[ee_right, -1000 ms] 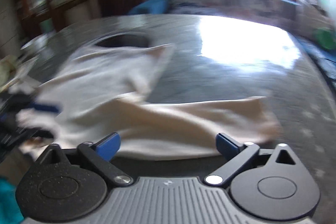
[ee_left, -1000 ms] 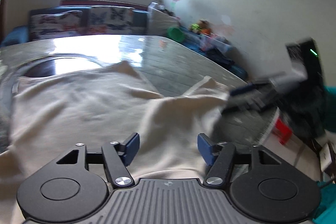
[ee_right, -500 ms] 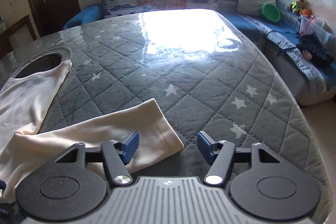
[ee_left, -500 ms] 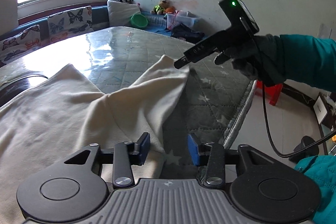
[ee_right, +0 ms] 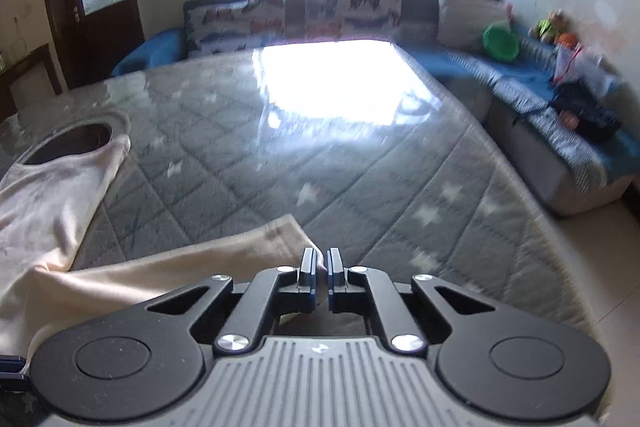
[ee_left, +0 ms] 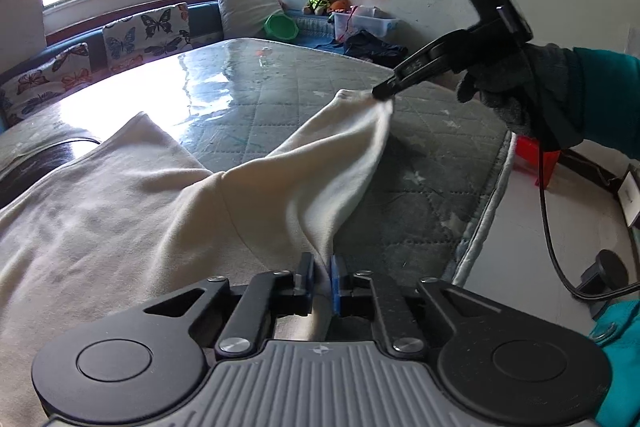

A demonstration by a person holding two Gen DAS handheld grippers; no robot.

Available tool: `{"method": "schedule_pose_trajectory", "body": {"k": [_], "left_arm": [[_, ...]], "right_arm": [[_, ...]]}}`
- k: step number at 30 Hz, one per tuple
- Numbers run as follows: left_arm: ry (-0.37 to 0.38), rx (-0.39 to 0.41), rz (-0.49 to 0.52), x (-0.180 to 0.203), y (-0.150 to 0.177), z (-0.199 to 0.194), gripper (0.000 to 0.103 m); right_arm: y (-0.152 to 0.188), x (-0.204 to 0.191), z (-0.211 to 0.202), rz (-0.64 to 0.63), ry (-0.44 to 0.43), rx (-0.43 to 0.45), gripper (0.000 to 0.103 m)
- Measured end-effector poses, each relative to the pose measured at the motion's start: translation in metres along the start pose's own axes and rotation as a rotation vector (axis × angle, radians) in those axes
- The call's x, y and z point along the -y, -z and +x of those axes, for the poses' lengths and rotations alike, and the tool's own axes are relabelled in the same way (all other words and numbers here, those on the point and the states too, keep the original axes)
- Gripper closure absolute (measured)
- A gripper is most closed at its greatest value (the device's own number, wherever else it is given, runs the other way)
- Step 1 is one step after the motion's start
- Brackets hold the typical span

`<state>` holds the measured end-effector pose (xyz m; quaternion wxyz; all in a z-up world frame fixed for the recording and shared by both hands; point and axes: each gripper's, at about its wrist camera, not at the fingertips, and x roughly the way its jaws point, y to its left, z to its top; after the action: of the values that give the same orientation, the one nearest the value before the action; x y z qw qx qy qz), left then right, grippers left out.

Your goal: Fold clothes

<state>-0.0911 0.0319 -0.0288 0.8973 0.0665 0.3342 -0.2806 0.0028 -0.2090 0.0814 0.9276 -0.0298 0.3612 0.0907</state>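
A cream long-sleeved top (ee_left: 120, 219) lies spread on the quilted grey table cover (ee_left: 420, 155), with one sleeve (ee_left: 328, 155) stretched toward the right edge. At the near end of that sleeve, by the body, my left gripper (ee_left: 321, 277) is closing its jaws and pinching a ridge of fabric. Held by a gloved hand (ee_left: 516, 87), my right gripper (ee_left: 380, 93) grips the cuff and lifts it slightly. In the right wrist view the right gripper (ee_right: 321, 267) is closing its jaws and nipping the cuff's corner (ee_right: 288, 231); the top's body (ee_right: 48, 211) lies to the left.
The table's piped edge (ee_left: 492, 195) runs close on the right, with floor, a red stool (ee_left: 536, 159) and a black cable (ee_left: 552, 251) beyond. A dark round hole (ee_right: 68, 143) shows by the neckline. A sofa with butterfly cushions (ee_right: 340, 11) lines the far side.
Both grippers went from wide open to shut. The left one slid to the sleeve's base and pinched it; the right closed on the cuff, and the sleeve now rises taut between them.
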Motion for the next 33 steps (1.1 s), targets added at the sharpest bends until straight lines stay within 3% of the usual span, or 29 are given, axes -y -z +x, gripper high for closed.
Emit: {"method": "schedule_pose_trajectory", "body": {"k": [5,9,11,15,18,21,28,33], "left_arm": [[0.051,-0.002,-0.001,0.0,0.003,-0.002,0.095],[0.078,-0.009,0.005,0.001,0.006,0.0,0.094],[0.093,-0.007,0.004,0.001,0.006,-0.002,0.087],[0.104,0.03,-0.006,-0.003,0.001,-0.014,0.083],[0.078,0.063,-0.02,-0.008,-0.005,-0.02,0.069],[0.031,0.072,-0.043,-0.018,-0.01,-0.025,0.067],[-0.208,0.091,-0.18,-0.085,-0.017,-0.052,0.062],[-0.411,0.054,-0.291,-0.152,-0.016,-0.064,0.061]], "right_arm": [[-0.001,0.003,-0.021,-0.028,0.051,0.05,0.099],[0.015,0.007,-0.002,-0.029,0.089,-0.048,0.098],[0.021,0.009,0.004,-0.029,0.1,-0.08,0.097],[0.021,0.006,0.003,-0.039,0.112,-0.08,0.09],[0.008,-0.006,-0.008,-0.083,0.056,-0.038,0.086],[-0.009,-0.027,-0.013,-0.134,-0.047,-0.011,0.07],[-0.049,-0.098,0.007,-0.236,-0.25,0.0,0.069],[-0.066,-0.142,0.037,-0.289,-0.315,-0.026,0.069]]}}
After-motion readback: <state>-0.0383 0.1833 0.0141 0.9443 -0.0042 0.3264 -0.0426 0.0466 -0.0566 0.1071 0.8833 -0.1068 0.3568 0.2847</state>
